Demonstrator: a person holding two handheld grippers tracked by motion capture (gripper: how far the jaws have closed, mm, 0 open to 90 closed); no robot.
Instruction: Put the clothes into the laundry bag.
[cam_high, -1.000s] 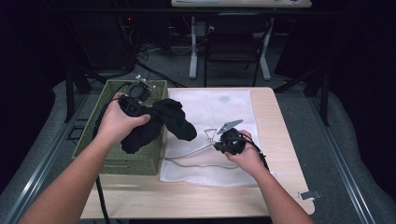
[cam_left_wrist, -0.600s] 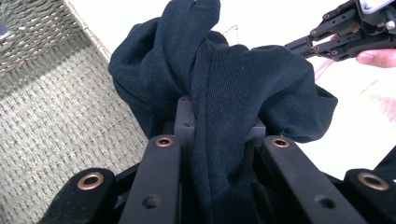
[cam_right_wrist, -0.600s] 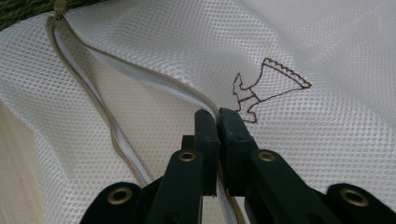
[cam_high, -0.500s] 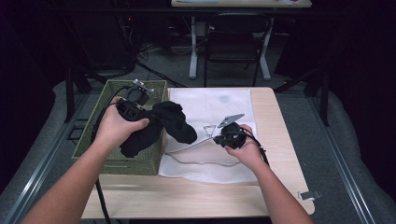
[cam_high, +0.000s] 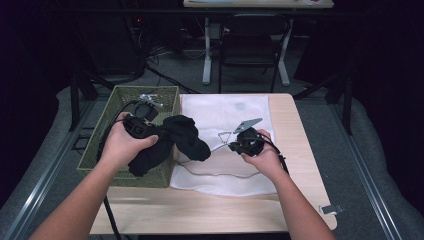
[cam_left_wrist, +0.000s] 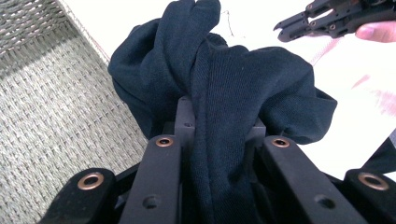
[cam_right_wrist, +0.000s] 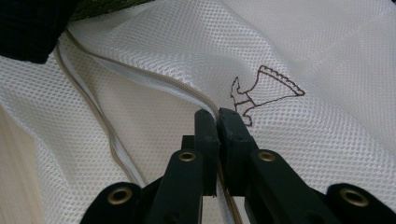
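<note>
Dark navy knit garment (cam_left_wrist: 219, 88) is bunched and clamped between the jaws of the left gripper (cam_high: 150, 127), held above the seam where the green woven basket (cam_high: 100, 150) meets the white mesh laundry bag (cam_high: 225, 107). In the high view the garment hangs from about 10 o'clock down to 4 o'clock, one lobe drooping over the basket's right wall, another over the bag's left edge. In the left gripper view the fabric fills the gap between the two black jaws and spills over both.

Right gripper (cam_right_wrist: 217, 116): jaws clenched on the bag's zippered edge, mesh pinched and lifted into a ridge. A small brown stitched emblem (cam_right_wrist: 261, 91) sits just at 2 o'clock of the jaw tips. The zipper line (cam_right_wrist: 93, 112) runs off toward 10 o'clock, toward the garment.

Bag lies flat on the wooden table (cam_high: 295, 125); basket is touching its left side. The right hand (cam_high: 262, 155) is at 3 o'clock of the garment, near but apart.
</note>
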